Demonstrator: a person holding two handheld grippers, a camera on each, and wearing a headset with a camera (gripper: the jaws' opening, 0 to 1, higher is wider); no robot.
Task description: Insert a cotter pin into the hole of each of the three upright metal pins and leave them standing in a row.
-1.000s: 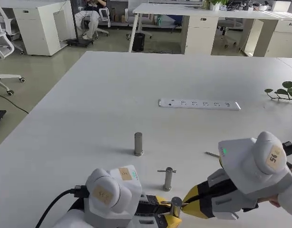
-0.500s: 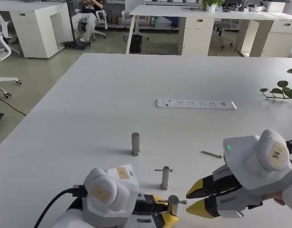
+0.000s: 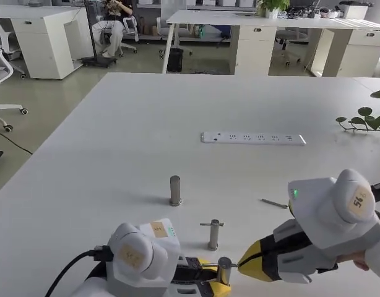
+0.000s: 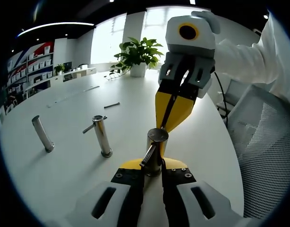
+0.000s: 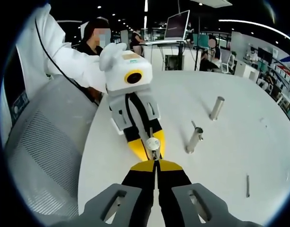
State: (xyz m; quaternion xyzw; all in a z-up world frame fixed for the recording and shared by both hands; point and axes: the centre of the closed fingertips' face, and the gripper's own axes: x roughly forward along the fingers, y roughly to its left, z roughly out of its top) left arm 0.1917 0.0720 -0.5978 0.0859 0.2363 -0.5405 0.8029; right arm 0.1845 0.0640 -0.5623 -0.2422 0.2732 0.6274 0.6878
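Bottom centre of head view: left gripper (image 3: pixel 216 281) clamps the base of the near upright steel pin (image 3: pixel 224 267), with a thin cotter pin (image 3: pixel 210 265) through its hole. Right gripper (image 3: pixel 244 266) jaws, apart 0.5 s ago, are now closed, tips at that pin.

Above it: second steel pin (image 3: pixel 213 234) with cotter fitted, bare third steel pin (image 3: pixel 175 189), loose cotter pin (image 3: pixel 275 203) centre-right.

Left gripper view: clamped pin at lower centre, cotter sticking out lower-left.

Right gripper view: own tips together just below the pin. Can't tell if they pinch the cotter.
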